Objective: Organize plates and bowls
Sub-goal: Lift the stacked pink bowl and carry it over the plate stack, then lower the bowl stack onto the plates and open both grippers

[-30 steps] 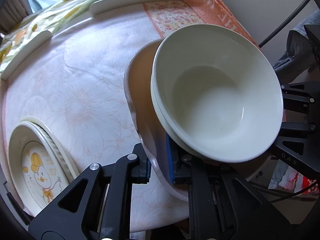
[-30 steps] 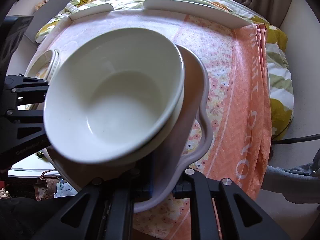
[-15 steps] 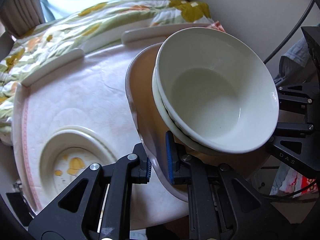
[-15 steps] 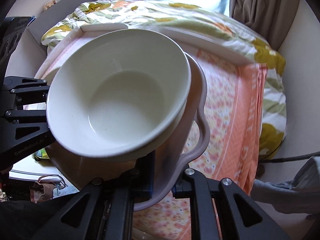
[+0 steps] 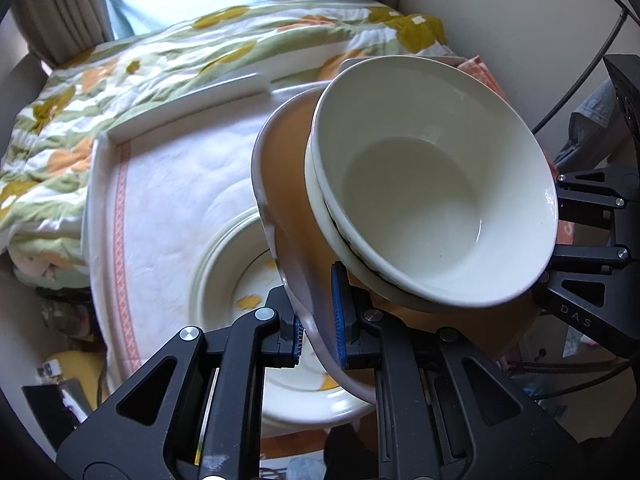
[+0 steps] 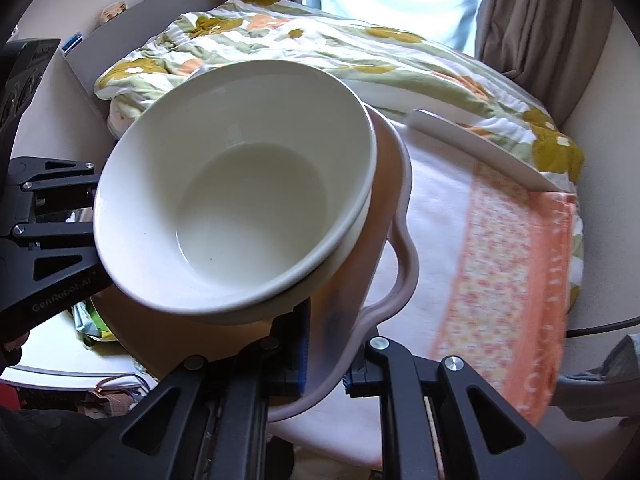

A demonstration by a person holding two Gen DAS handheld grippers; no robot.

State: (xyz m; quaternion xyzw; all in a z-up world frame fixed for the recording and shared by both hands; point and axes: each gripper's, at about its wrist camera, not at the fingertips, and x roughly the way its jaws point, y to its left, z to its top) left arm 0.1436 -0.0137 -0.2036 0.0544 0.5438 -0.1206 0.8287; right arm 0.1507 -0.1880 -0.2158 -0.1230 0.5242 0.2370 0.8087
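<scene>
Left wrist view: left gripper (image 5: 318, 338) clamped on the near rim of the mauve plate (image 5: 298, 216), blue pads either side of the edge. Stacked cream bowls (image 5: 432, 184) ride on that plate just ahead and right of the jaws, tilted toward the camera. Below and left of the jaws lies the cartoon plate (image 5: 224, 248) on the white cloth (image 5: 168, 184). A second ago that plate lay far off to the left; now it is directly under the carried stack. Floral quilt (image 5: 120, 80) beyond has come into view, so the grippers have tipped up or risen.

Right wrist view: right gripper (image 6: 326, 354) clamped on the opposite edge of the same mauve plate (image 6: 396, 248), wavy rim between the jaws. Bowls (image 6: 236, 208) sit ahead and left of the jaws. Orange patterned cloth (image 6: 504, 256) lies to the right, blurred from motion. Left gripper's black frame shows at far left.

Read: two-handed carry in mid-transfer, stack now lined up over the cartoon plate. Likely next is lowering it on. Bowls look tilted, so slip risk if the lean grows.
</scene>
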